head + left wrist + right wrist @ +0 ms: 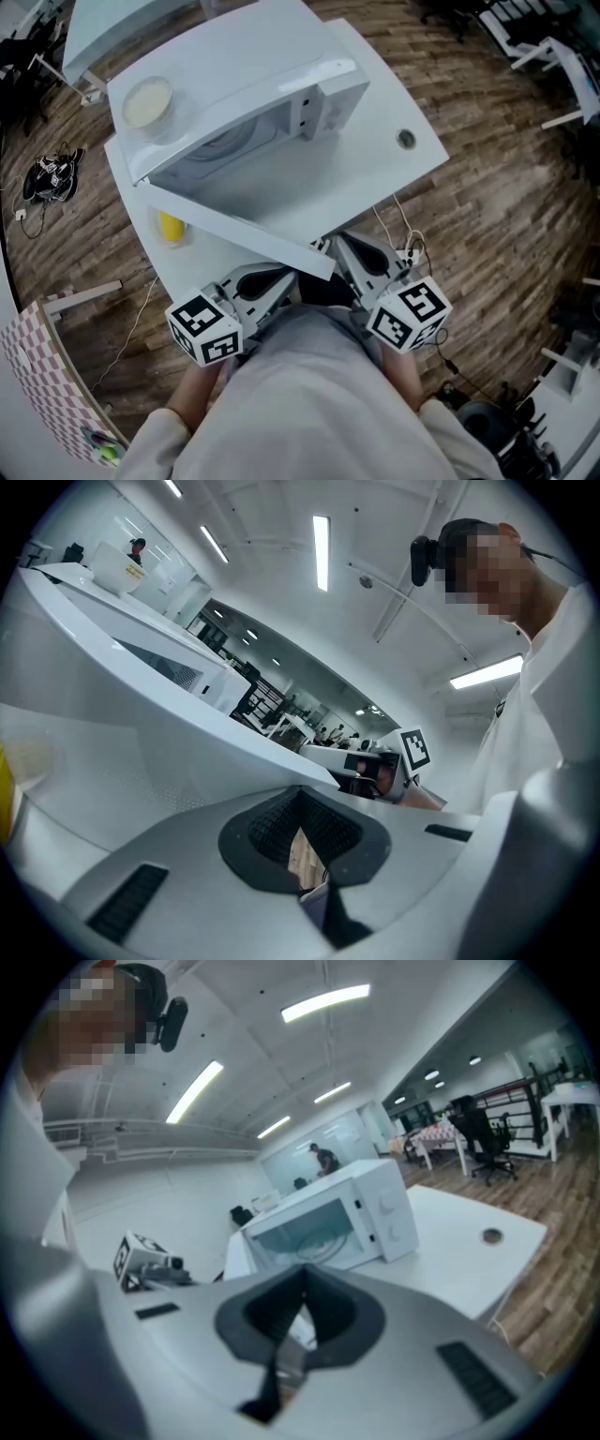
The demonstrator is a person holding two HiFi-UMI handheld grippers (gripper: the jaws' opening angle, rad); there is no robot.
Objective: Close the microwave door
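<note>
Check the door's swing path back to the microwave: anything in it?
Nothing visible. The table between the open door and the microwave cavity looks bare; the yellow object sits on the door's outer side.
</note>
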